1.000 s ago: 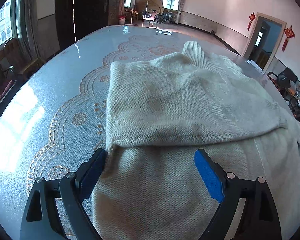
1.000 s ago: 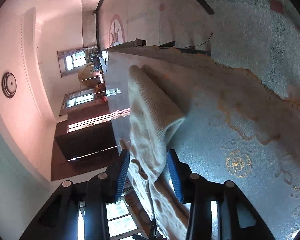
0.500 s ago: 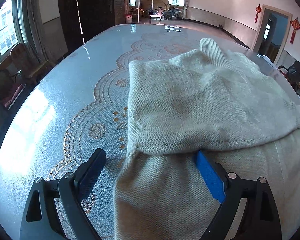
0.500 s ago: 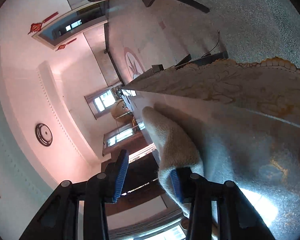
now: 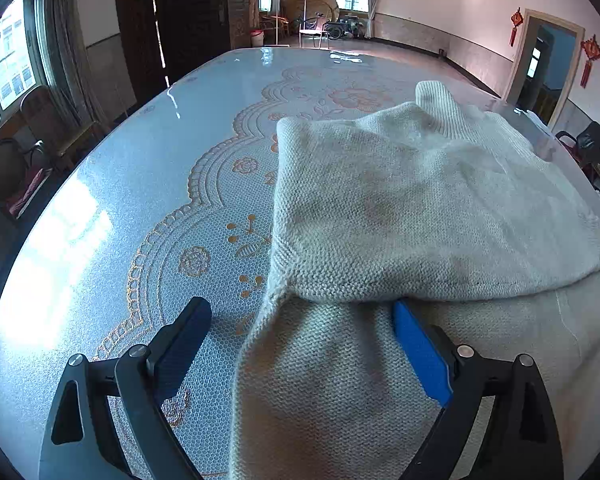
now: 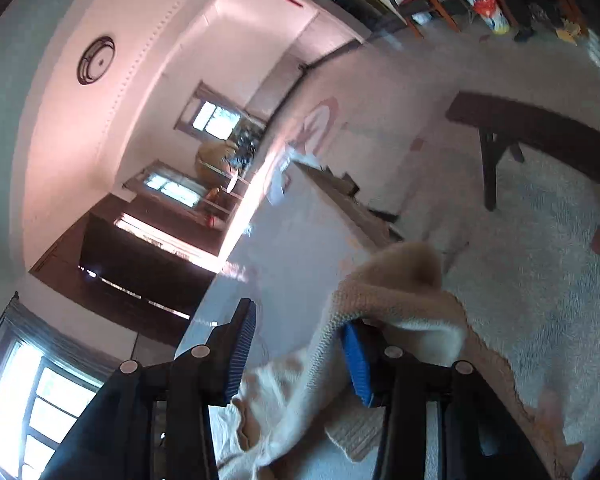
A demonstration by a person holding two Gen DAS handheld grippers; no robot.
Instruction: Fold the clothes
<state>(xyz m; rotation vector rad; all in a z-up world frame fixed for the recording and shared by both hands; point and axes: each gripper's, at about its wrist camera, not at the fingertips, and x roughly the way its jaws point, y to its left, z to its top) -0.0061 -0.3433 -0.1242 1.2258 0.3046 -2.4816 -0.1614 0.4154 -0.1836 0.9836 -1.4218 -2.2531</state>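
The cream knit sweater (image 5: 420, 208) lies folded on the worktop (image 5: 140, 208), toward its right edge; broad bare lace-patterned cloth stays free to the left. The left gripper (image 5: 302, 344) hovers with jaws apart, straddling the sweater's near edge. Only the right wrist view shows the right gripper (image 6: 296, 354): jaws apart, knit draped over 1 finger, unclamped.
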